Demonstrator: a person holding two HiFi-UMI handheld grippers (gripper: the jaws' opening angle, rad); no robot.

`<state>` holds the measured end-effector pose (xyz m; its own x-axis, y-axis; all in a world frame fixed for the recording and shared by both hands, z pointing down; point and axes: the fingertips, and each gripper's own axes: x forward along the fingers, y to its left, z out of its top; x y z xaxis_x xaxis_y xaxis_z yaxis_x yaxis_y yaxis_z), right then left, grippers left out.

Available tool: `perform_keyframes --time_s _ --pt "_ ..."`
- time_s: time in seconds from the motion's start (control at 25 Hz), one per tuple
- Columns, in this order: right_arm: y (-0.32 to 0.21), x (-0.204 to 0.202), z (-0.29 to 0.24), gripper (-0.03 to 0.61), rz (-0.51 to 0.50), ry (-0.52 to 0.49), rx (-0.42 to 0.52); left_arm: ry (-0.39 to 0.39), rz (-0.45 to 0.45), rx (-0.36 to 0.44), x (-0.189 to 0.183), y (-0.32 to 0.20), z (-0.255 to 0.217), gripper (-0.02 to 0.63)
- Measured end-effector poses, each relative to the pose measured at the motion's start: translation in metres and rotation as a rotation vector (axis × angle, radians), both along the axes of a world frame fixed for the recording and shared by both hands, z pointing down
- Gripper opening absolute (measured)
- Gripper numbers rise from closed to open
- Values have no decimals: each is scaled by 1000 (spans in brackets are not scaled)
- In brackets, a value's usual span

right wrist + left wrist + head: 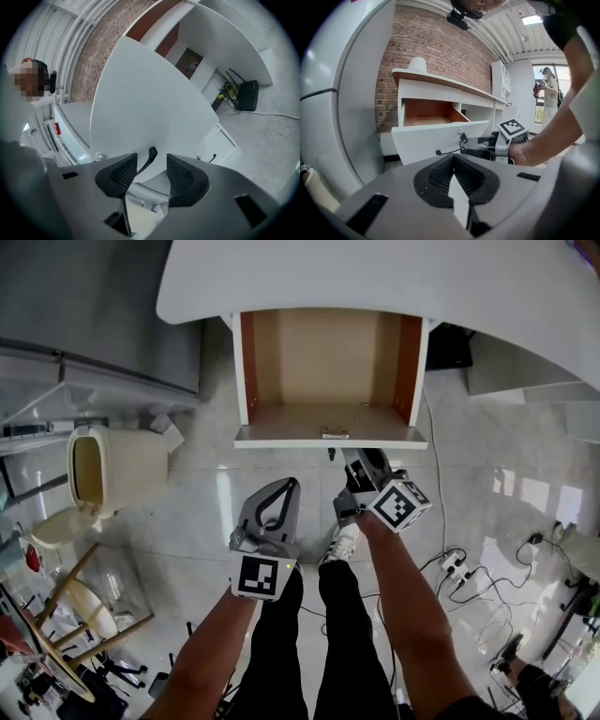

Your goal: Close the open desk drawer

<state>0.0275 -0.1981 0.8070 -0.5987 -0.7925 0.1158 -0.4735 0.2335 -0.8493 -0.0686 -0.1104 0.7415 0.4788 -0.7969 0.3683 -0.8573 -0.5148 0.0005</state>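
Desk [375,277]: a white top with a curved edge ran across the far side of the scene, in front of a brick wall [440,47].
Drawer [281,439]: it stood pulled out from under the desk top towards the person, its wooden inside bare and its white front panel nearest.
Drawer fittings: a thin black handle [149,157] stuck out from the front panel, with a round lock [99,154] just to its left in the right gripper view.
Right gripper [151,171]: it was held up close to the drawer front with its jaws spread wide. The black handle stood in the gap between them, and neither pad pressed on it.
Left gripper [453,163]: its jaws were pressed together with nothing between them. It was held nearer the person, left of the right gripper and well apart from the drawer.
Person: both forearms reached forward, with dark trouser legs and a light shoe [344,542] below them on the pale floor.
Left side: a cream bin [117,465] stood on the floor, left of the drawer.
Right side: a power strip [455,563] with cables lay on the floor. A black box [246,96] sat far off under the desk.
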Motion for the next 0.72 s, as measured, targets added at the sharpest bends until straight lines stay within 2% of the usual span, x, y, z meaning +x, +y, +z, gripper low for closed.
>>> perform_keyframes --time_s 0.12,0.24,0.32,0.72 --pt "0 0 -5 182 -7 -31 19 20 -17 -13 1 -1 1 8" --pt "1 -2 -6 152 -12 -35 25 19 -25 -20 0 -2 3 8" --pt "0 -3 -5 98 -11 -26 21 18 -30 -20 -1 -4 4 8" --pt "0 -2 -8 74 1 -98 -3 37 -68 -19 -6 -11 7 8"
